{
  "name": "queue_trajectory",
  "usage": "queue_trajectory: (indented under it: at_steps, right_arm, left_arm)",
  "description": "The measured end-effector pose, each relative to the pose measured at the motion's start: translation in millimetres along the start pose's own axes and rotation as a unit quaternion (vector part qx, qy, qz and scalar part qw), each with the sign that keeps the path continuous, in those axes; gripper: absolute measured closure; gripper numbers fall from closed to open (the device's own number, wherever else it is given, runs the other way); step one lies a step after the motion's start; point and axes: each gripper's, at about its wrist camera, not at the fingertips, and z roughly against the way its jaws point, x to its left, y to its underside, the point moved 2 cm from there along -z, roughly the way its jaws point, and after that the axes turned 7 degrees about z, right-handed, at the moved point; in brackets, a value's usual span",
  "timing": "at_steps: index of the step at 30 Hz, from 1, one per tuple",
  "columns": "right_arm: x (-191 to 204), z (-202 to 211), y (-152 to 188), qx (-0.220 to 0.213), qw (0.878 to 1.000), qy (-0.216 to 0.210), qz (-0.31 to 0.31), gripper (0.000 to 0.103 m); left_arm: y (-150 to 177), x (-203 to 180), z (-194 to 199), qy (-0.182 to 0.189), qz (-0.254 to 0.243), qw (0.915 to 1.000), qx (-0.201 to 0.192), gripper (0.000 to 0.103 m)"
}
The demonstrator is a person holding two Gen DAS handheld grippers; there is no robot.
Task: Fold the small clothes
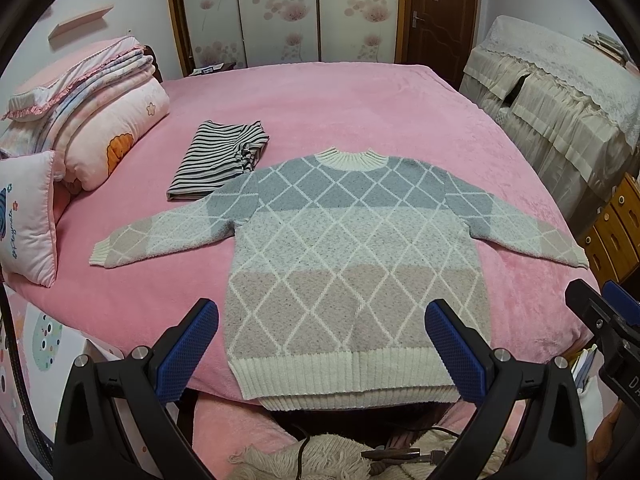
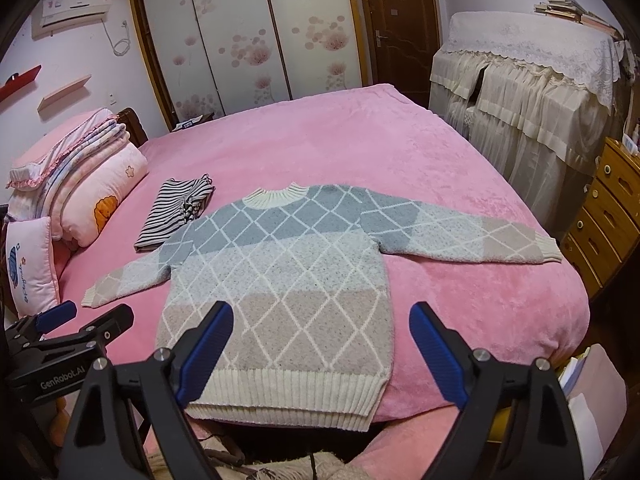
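Both your left tongs [image 1: 322, 350] and right tongs [image 2: 320, 354] stand wide and empty above the sweater [image 1: 352, 264] hem; grabbing one layer only may drag it crooked

Before me spreads a bed [image 2: 400, 160] under a pink plush cover. At its far left, stacked quilts [image 2: 80, 168] and a pillow [image 2: 30, 268]. Beyond stand floral sliding wardrobe doors [image 2: 248, 36], a dark wooden door [image 2: 400, 20], a lace-draped cabinet [image 2: 520, 80], and wooden drawers [image 2: 608, 208] at right.
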Motion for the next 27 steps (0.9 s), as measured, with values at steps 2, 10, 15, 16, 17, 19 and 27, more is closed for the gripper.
queue_trajectory:
  at_steps: [2,10,15,16,17,19,27]
  right_arm:
    - [-2,1,1,-0.002,1.0,-0.003,0.0,0.013]
    - [-11,4,7,-0.005,1.0,-0.018,0.001,0.013]
    - [-16,6,7,-0.011,1.0,-0.027,0.008,0.013]
    - [-17,6,6,-0.012,1.0,-0.027,0.01,0.013]
    - [-19,6,6,-0.012,0.999,-0.028,0.011,0.013]
    - [-22,5,4,-0.011,0.999,-0.028,0.016,0.013]
    - [-48,18,-10,-0.032,0.999,-0.005,0.028,0.013]
  left_arm:
    - [1,-2,1,-0.001,-0.001,1.0,-0.001,0.0]
    - [6,-12,5,-0.008,-0.006,0.9999,-0.009,0.0]
    - [5,-19,10,-0.01,-0.006,0.9998,-0.016,0.0]
    - [5,-21,11,-0.01,-0.007,0.9998,-0.017,0.0]
    - [5,-24,12,-0.009,-0.008,0.9998,-0.018,0.0]
    - [3,-30,15,-0.007,-0.011,0.9996,-0.024,0.0]
    - [-17,-72,28,0.007,-0.036,0.9976,-0.059,0.0]
